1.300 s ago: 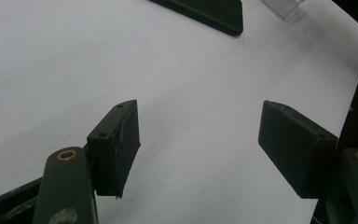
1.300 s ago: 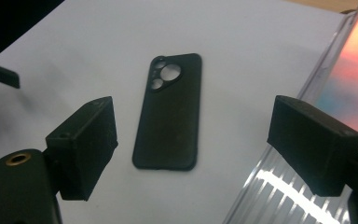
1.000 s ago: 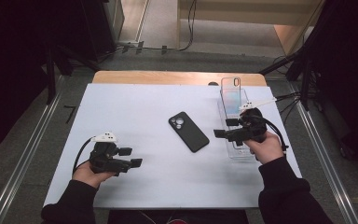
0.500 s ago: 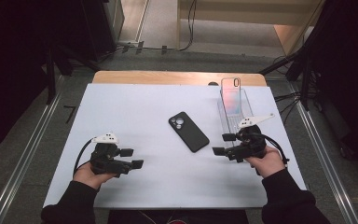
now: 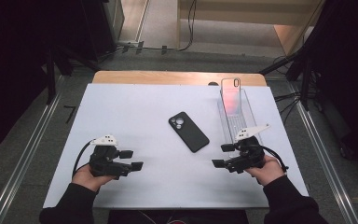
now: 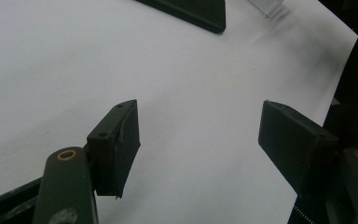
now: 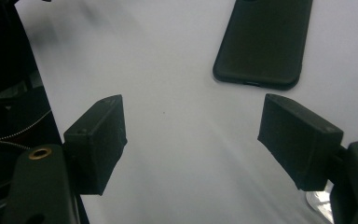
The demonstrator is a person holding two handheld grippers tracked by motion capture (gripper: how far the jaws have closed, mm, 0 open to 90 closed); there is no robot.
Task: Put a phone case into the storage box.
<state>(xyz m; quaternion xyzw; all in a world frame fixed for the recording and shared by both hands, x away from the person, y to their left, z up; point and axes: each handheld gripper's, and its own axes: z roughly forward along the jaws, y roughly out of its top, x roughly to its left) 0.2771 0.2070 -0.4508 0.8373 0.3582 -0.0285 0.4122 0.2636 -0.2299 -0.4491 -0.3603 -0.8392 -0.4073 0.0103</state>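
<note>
Phone [image 7: 262, 42] cut off by top edge in right gripper view — camera end unseen. Left gripper view: just a dark corner of it at top edge. Clear tray [image 5: 237, 116] contents too small/blurry to tell.

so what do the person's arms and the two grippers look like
Both sleeves are black. The left gripper and right gripper are black with blocky rectangular pads, brass-coloured pivot pins and a pale three-cornered plate on top. A black cable loops from each.
</note>
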